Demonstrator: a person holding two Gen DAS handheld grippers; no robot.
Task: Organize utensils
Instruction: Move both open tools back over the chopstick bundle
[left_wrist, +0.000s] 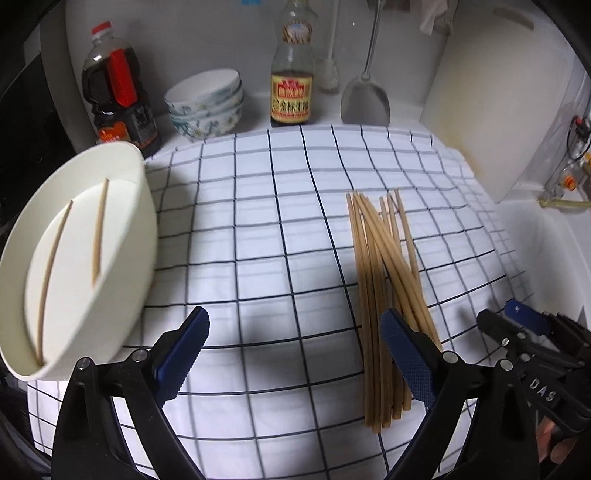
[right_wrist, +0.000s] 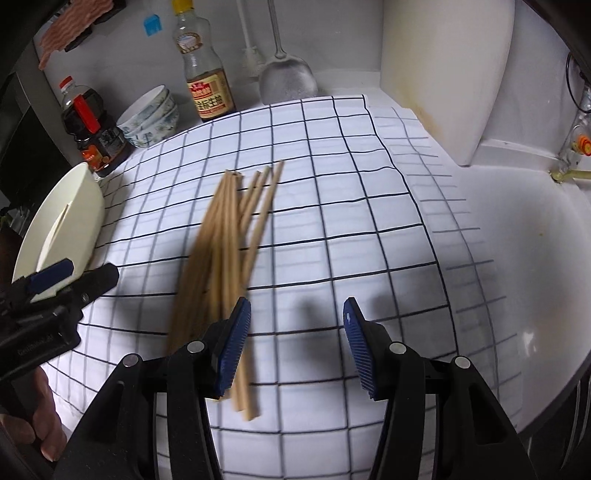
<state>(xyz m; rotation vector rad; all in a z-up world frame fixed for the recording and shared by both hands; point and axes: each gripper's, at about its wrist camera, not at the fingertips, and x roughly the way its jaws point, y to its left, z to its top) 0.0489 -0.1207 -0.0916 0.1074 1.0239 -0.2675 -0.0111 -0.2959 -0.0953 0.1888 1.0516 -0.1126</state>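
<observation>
A pile of several wooden chopsticks (left_wrist: 384, 280) lies on the checked cloth (left_wrist: 258, 229); it also shows, blurred, in the right wrist view (right_wrist: 225, 258). A white round container (left_wrist: 85, 258) stands at the left with two chopsticks (left_wrist: 55, 273) inside; its edge shows in the right wrist view (right_wrist: 62, 225). My left gripper (left_wrist: 295, 354) is open and empty above the cloth, its right finger over the near end of the pile. My right gripper (right_wrist: 295, 347) is open and empty, just right of the pile; it also shows in the left wrist view (left_wrist: 517, 321).
At the back stand a dark oil bottle (left_wrist: 118, 96), stacked patterned bowls (left_wrist: 207, 103), a soy sauce bottle (left_wrist: 293, 74), a metal spatula (left_wrist: 365, 96) and a white cutting board (left_wrist: 495, 96). A white sink (right_wrist: 517, 266) lies right of the cloth.
</observation>
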